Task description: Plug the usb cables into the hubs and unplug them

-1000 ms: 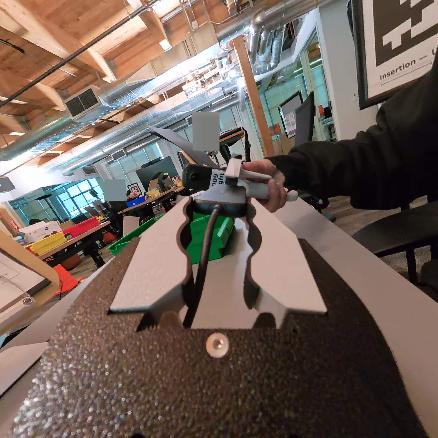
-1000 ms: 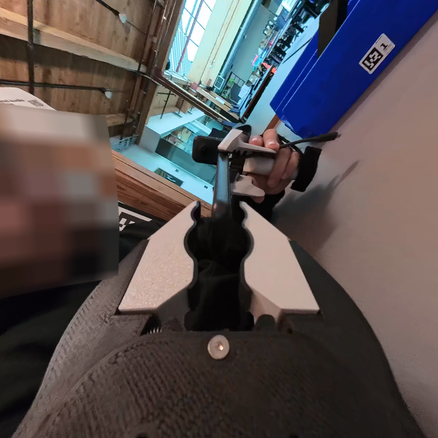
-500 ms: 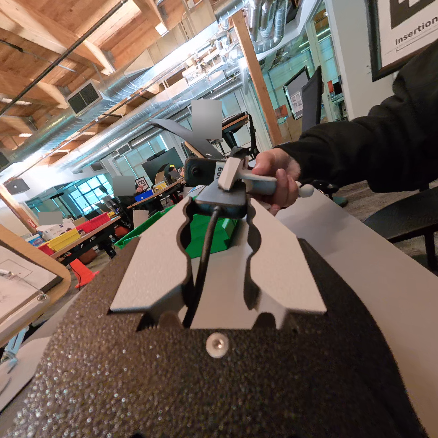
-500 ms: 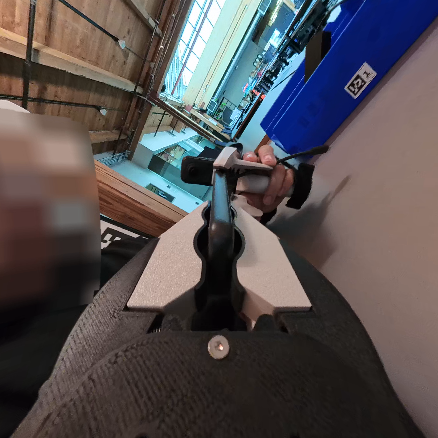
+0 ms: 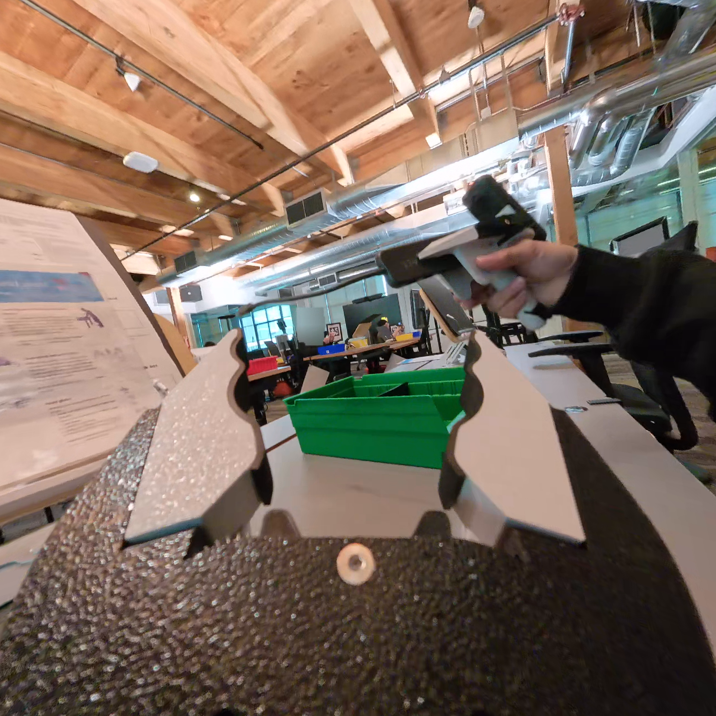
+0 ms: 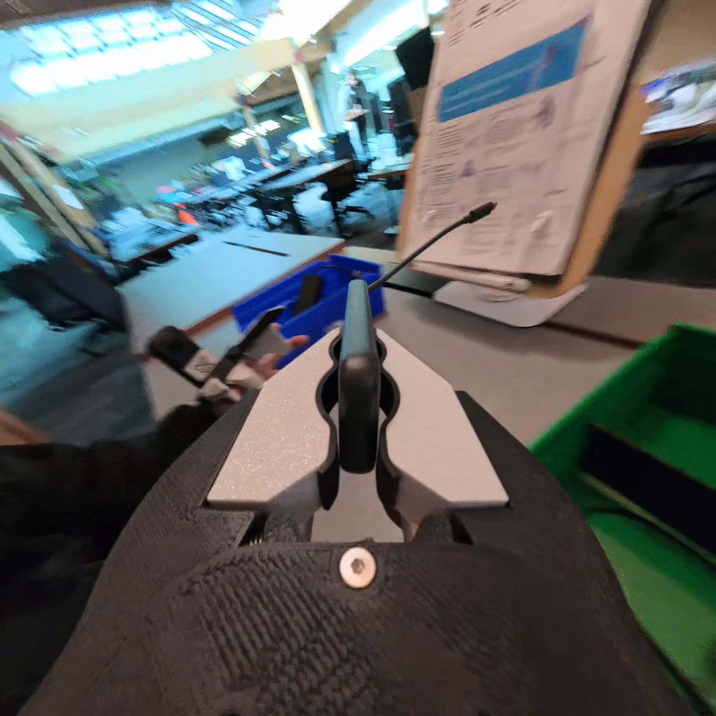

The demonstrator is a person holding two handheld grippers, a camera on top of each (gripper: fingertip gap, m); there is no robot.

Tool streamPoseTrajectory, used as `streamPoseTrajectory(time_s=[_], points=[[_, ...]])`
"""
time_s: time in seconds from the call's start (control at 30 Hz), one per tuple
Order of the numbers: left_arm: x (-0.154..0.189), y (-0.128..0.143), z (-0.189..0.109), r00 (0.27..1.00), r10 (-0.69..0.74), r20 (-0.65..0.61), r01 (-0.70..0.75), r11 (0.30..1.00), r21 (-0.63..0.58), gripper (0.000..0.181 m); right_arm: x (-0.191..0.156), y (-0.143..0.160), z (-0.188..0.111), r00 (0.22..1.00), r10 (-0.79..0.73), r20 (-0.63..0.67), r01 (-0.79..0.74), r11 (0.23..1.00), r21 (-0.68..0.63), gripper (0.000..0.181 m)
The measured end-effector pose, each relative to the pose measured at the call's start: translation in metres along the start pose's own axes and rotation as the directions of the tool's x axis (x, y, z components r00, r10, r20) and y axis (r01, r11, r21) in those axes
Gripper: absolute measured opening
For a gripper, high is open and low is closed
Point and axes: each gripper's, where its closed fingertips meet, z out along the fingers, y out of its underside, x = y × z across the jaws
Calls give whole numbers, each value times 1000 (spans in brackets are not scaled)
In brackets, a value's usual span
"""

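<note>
Hub (image 6: 358, 372) sits pinched in the right hand-held gripper (image 6: 358, 381), above the green bin (image 5: 372, 422). The left hand-held gripper (image 5: 354, 422) has let go of the cable (image 6: 430, 248) and now gapes empty. That cable looks handed off, ready for binning.

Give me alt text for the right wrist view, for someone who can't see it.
The right gripper is shut on a dark hub, whose thin cable sticks out ahead toward a leaning paper board. Beyond it on the grey table sits a blue bin, with a green bin at right and the left gripper at left.
</note>
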Motion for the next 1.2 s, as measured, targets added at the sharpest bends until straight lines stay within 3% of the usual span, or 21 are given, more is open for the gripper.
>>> streamPoseTrajectory(time_s=[0.07, 0.13, 0.27, 0.47, 0.57, 0.67, 0.73, 0.87, 0.97, 1.1, 1.2], points=[[-1, 2, 0, 1000, -21, 4, 22, 1000, -8, 106, 30, -15, -19, 985, -113, -134, 105, 993, -61, 11], [-1, 2, 0, 999, -41, -3, 41, 999, -7, 103, 58, -19, -35, 960, -218, -175, 188, 967, -172, 11], [1, 7, 0, 996, -87, -24, 86, 996, -31, 97, 125, -17, -51, 933, -270, -236, 186, 928, -324, 11], [7, 18, 2, 992, -118, -55, 113, 990, -80, 94, 198, 27, -41, 929, -287, -233, 132, 846, -516, 12], [6, 22, 1, 989, -138, -55, 133, 987, -91, 93, 223, 45, -30, 923, -283, -262, 77, 801, -594, 12], [6, 25, 1, 986, -156, -55, 150, 984, -100, 92, 254, 58, -27, 889, -259, -378, -55, 759, -649, 11], [6, 27, 1, 986, -158, -56, 152, 983, -108, 91, 270, 72, -30, 869, -223, -443, -161, 718, -677, 14], [7, 28, 1, 984, -166, -60, 158, 980, -117, 91, 305, 89, -50, 773, -293, -562, -261, 661, -703, 26], [6, 29, 1, 983, -173, -54, 165, 979, -120, 90, 320, 83, -59, 702, -360, -615, -246, 687, -684, 42], [8, 31, 3, 980, -190, -62, 181, 975, -129, 90, 318, 58, -57, 661, -357, -660, -185, 775, -604, 46], [10, 31, 4, 981, -183, -69, 172, 975, -138, 89, 281, 25, -29, 701, -306, -644, -59, 875, -481, 52]])
